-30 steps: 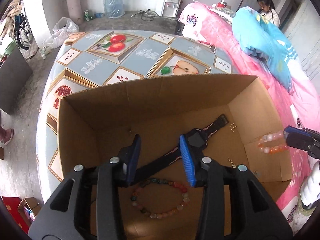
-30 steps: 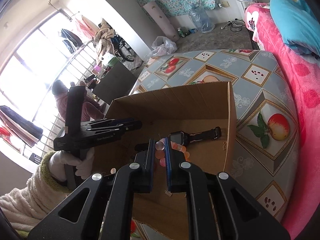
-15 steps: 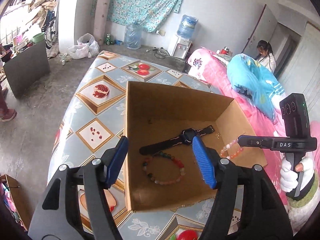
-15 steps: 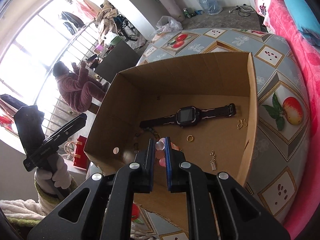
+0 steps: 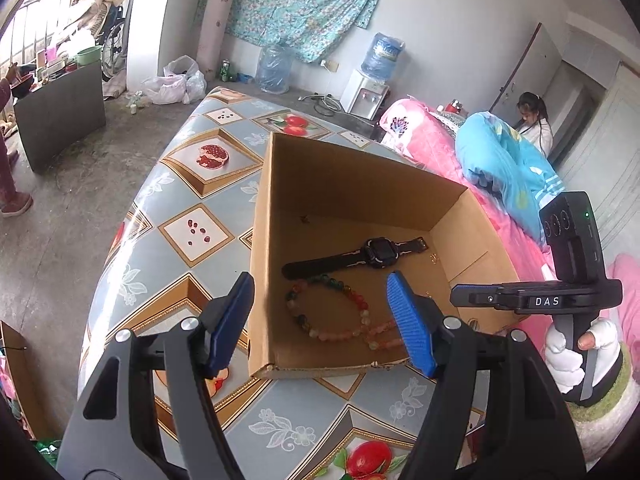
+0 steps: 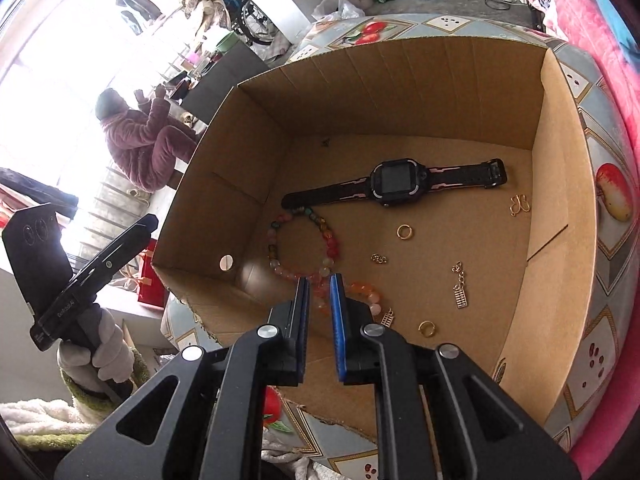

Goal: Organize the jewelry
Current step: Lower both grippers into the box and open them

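Jewelry sits inside the cardboard box (image 5: 360,184) at frame centre.

Left wrist view: your left gripper (image 5: 320,322) hovers at the near rim, jaws spread wide and empty, probably held clear of the drop. The multicolour bead bracelet (image 5: 326,308) lies below the black watch (image 5: 360,258). The pink-orange bracelet (image 5: 380,334) is partly hidden behind the blue pad.

Right wrist view: your right gripper (image 6: 320,300) has jaws slightly parted; the pink-orange bracelet (image 6: 362,292) lies on the floor between and beyond them. Whether the pads touch it is unclear. Small gold pieces (image 6: 460,284) scatter right, too fine to identify.
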The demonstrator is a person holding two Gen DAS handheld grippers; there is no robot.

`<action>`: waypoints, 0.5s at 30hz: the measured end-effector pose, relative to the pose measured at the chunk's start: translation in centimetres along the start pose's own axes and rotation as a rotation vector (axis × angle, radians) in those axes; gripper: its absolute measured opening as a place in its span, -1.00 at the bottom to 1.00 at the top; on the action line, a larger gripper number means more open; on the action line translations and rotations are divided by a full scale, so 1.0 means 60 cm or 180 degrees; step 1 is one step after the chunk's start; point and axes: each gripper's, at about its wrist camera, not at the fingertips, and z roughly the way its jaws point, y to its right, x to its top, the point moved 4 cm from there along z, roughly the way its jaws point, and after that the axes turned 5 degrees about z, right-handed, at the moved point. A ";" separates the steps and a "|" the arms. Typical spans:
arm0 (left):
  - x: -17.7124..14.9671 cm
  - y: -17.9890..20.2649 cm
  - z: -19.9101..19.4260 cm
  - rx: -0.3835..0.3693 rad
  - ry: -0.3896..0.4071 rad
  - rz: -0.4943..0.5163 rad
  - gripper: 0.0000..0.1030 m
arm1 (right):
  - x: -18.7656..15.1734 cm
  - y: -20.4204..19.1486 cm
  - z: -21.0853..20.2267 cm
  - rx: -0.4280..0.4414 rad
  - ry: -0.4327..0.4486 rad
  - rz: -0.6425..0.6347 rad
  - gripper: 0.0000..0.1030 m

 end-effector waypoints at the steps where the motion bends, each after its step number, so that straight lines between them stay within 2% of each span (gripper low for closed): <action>1: -0.001 0.001 -0.001 0.0015 0.0007 0.0017 0.29 | 0.000 0.004 -0.011 -0.0019 0.0084 0.0006 -0.77; 3: -0.004 -0.001 0.000 0.0065 0.0016 0.0041 0.32 | -0.001 0.008 -0.044 -0.0078 0.0360 -0.0011 -0.75; 4: -0.006 -0.003 0.001 0.0088 0.0015 0.0040 0.33 | -0.003 0.012 -0.063 -0.0147 0.0524 -0.0001 -0.66; 6: -0.008 -0.012 0.007 0.0126 -0.0014 -0.0005 0.35 | -0.008 0.026 -0.100 -0.0297 0.0846 0.0059 -0.31; 9: -0.014 -0.027 0.029 0.0183 -0.0152 -0.0103 0.36 | -0.017 0.065 -0.142 -0.0496 0.1158 0.0287 -0.18; 12: -0.026 -0.029 0.061 0.0143 -0.0318 -0.0168 0.36 | -0.030 0.114 -0.142 -0.0508 0.1121 0.0634 -0.13; 15: -0.042 -0.021 0.087 0.0007 -0.0478 -0.0231 0.36 | -0.046 0.143 -0.101 -0.0316 0.0769 0.0845 -0.12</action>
